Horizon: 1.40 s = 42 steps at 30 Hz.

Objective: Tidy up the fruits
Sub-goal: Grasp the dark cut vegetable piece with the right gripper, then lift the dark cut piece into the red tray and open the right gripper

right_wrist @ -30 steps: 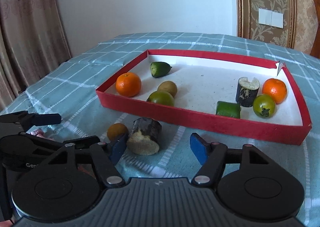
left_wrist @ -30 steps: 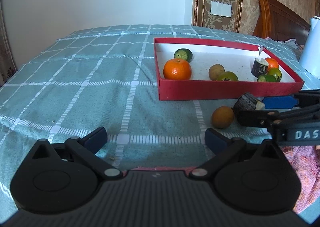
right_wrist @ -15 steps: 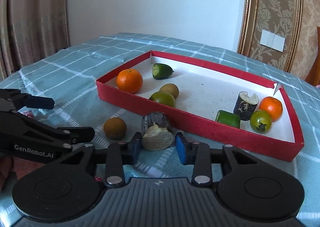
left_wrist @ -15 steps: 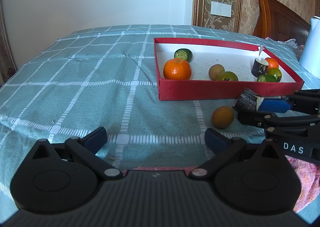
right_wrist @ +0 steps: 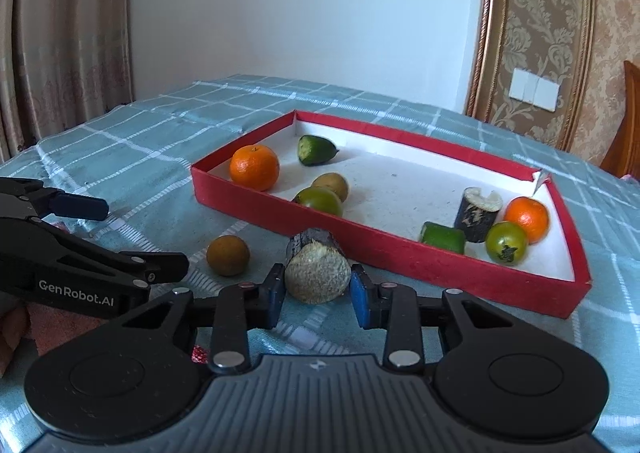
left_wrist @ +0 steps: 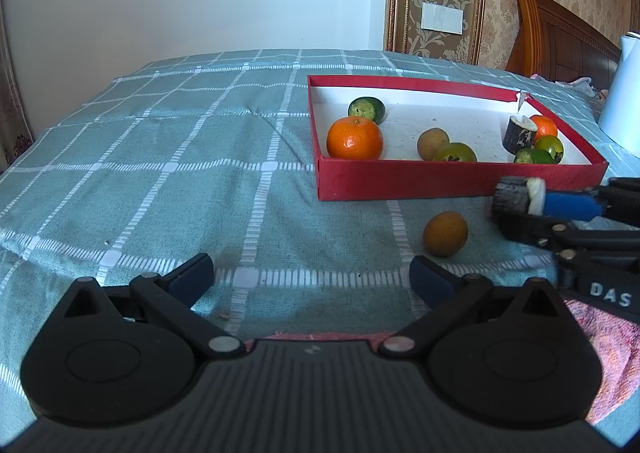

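Note:
My right gripper [right_wrist: 318, 295] is shut on a dark-skinned sugarcane piece [right_wrist: 316, 271] and holds it just in front of the red tray [right_wrist: 400, 253]; it also shows in the left wrist view [left_wrist: 516, 197]. A small brown round fruit [right_wrist: 228, 255] lies on the cloth left of it [left_wrist: 445, 233]. The tray [left_wrist: 440, 177] holds an orange [left_wrist: 354, 138], green fruits, a brown fruit and another cane piece [left_wrist: 519, 133]. My left gripper [left_wrist: 312, 277] is open and empty, low over the cloth, left of the brown fruit.
The checked teal cloth [left_wrist: 160, 157] covers the surface. A white jug [left_wrist: 622, 93] stands right of the tray. A wooden headboard [left_wrist: 560, 41] and wall are behind. A pink cloth [left_wrist: 608, 341] lies at the lower right.
My right gripper closed on the sugarcane piece and lifted it slightly toward the tray. The left gripper stayed still and open.

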Motion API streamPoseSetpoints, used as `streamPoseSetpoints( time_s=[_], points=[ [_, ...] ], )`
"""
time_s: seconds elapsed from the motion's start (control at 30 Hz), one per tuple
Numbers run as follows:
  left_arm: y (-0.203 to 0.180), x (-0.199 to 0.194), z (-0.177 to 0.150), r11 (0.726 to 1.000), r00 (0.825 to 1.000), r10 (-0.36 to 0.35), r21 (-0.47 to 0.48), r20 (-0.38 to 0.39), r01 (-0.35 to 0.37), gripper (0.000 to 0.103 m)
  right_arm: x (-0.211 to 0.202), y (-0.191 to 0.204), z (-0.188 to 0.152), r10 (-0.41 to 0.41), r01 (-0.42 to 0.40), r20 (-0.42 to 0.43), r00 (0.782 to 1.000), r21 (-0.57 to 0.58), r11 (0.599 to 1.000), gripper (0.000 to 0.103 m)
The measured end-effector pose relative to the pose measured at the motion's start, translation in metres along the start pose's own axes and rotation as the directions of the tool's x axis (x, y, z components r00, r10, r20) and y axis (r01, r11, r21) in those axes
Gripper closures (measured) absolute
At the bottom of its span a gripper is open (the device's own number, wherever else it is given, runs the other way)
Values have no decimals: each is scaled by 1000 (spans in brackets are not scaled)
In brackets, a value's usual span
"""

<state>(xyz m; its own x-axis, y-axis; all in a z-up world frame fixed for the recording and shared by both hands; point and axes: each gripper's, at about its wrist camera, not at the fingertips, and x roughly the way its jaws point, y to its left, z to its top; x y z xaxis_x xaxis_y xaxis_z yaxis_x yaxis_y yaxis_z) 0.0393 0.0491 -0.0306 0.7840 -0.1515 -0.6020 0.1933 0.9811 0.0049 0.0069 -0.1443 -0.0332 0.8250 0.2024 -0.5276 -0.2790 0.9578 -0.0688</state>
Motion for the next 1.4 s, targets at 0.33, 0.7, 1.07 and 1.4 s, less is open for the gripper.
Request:
streamPoseSetpoints(
  time_s=[0.33, 0.7, 1.07, 1.4],
  points=[
    [0, 0, 0, 1000, 1000, 0, 0, 0, 0, 0, -34, -30, -12, -60, 55, 72, 996, 62, 997, 70],
    [0, 0, 0, 1000, 1000, 0, 0, 0, 0, 0, -35, -58, -9, -139, 130, 72, 988, 120, 984, 70],
    [0, 0, 0, 1000, 1000, 0, 0, 0, 0, 0, -6, -61, 31, -194, 187, 96, 976, 84, 979, 70],
    [0, 0, 0, 1000, 1000, 0, 1, 0, 0, 0, 37, -68, 52, -178, 176, 14, 984, 86, 981, 70]
  ],
)
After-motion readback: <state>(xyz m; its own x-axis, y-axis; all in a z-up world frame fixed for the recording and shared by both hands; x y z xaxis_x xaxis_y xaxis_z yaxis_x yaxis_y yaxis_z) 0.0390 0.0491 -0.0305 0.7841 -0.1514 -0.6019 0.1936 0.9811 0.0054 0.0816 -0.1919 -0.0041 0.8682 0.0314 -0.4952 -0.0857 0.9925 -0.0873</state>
